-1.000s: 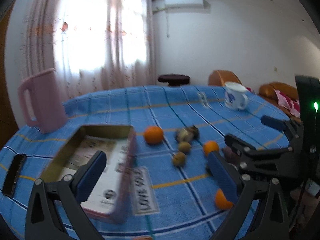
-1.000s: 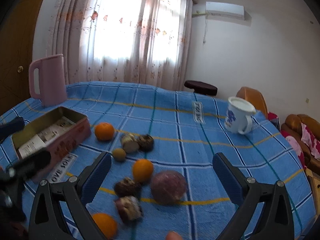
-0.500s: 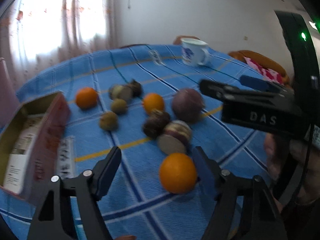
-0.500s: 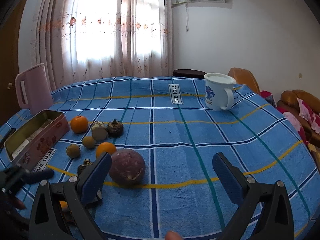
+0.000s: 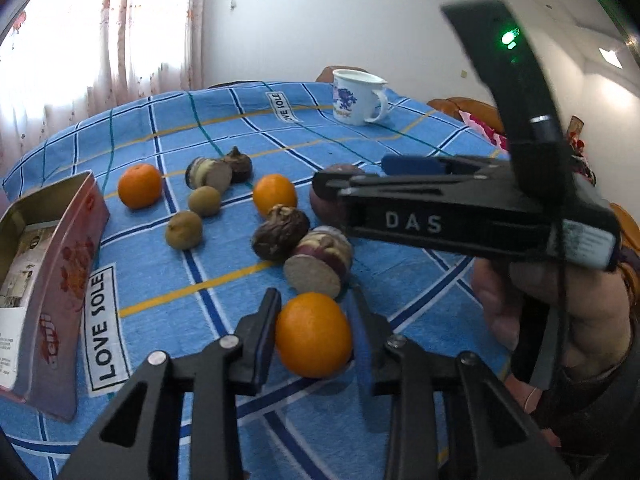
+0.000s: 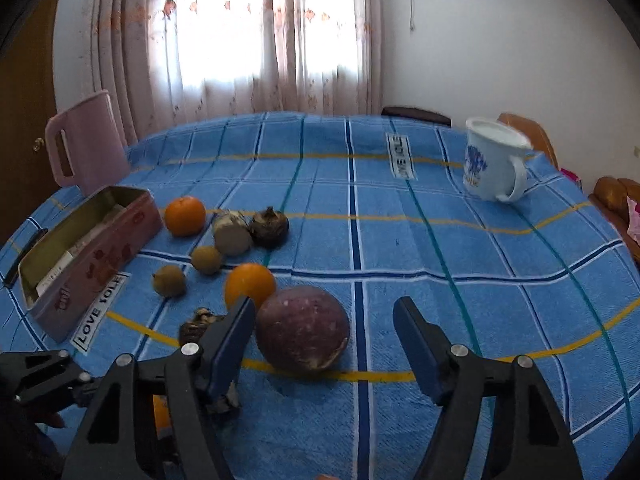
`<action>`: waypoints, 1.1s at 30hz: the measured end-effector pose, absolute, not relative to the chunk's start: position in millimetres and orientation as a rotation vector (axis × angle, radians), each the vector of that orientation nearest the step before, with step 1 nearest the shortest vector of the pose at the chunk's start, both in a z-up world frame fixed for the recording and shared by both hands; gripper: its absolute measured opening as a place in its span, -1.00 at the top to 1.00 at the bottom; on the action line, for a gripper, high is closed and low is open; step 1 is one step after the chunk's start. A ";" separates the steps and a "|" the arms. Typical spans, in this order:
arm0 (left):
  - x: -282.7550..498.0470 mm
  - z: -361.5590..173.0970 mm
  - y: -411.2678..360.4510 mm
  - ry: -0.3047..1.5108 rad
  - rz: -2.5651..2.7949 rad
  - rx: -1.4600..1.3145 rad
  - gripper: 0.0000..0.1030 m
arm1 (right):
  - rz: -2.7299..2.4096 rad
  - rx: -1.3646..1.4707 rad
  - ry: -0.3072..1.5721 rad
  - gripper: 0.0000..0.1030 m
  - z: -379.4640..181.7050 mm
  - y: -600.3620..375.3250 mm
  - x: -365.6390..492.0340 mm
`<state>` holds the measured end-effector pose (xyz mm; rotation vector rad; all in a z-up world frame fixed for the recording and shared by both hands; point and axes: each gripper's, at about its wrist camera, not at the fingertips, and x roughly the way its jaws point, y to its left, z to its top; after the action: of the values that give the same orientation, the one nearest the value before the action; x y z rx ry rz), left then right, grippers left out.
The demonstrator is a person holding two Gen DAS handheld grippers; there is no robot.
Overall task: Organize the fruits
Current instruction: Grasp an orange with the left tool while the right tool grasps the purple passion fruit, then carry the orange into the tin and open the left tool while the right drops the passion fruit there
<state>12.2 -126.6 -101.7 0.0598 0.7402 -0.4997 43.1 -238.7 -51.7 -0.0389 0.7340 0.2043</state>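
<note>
Several fruits lie on a blue checked tablecloth [image 5: 400, 136]. My left gripper [image 5: 314, 320] is shut on an orange [image 5: 313, 334] near the table's front. Beyond it lie a cut purple fruit [image 5: 320, 268], a dark wrinkled fruit [image 5: 280, 232], two more oranges [image 5: 274, 194] [image 5: 140, 185] and two small brown fruits [image 5: 184, 230]. My right gripper [image 6: 324, 336] is open, its fingers either side of a large purple fruit [image 6: 303, 327] without touching it. An orange [image 6: 250, 285] lies just behind it.
An open pink tin box [image 6: 88, 256] stands at the left, with a pink jug [image 6: 86, 144] behind it. A white mug [image 6: 494, 164] stands at the far right. A dark object [image 6: 24, 256] lies by the table's left edge.
My left gripper has swung from the tin box to the near orange and shut on it. My right gripper has moved in around the large purple fruit.
</note>
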 end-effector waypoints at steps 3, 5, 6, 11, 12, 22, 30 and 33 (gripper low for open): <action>15.4 -100.6 -120.2 0.736 -0.481 0.051 0.32 | 0.247 -0.005 0.765 -0.38 -54.4 -240.6 46.6; 16.5 -98.9 -118.4 0.722 -0.464 0.057 0.32 | 0.318 0.058 0.808 -0.24 -60.5 -241.9 51.4; 15.2 -96.3 -116.9 0.708 -0.455 0.062 0.32 | 0.335 0.067 0.811 -0.15 -62.3 -240.1 52.7; 13.2 -87.7 -114.1 0.653 -0.403 0.104 0.32 | 0.340 0.091 0.770 -0.02 -59.1 -241.0 46.8; 12.9 -84.8 -111.4 0.636 -0.386 0.111 0.32 | 0.331 0.088 0.759 -0.02 -57.8 -242.4 45.2; 14.1 -55.1 -78.4 0.500 -0.221 0.148 0.32 | 0.287 -0.020 0.604 -0.02 -26.2 -223.3 26.3; 17.3 -41.3 -40.7 0.452 -0.123 0.122 0.32 | 0.338 -0.080 0.525 -0.02 -3.0 -188.0 19.5; 20.7 -39.4 -28.3 0.447 -0.084 0.111 0.32 | 0.366 -0.106 0.507 -0.02 2.5 -169.7 19.2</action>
<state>20.7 -28.3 -39.4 0.1106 0.4469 -0.0845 19.2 -169.7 2.5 -0.1061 0.5072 0.3664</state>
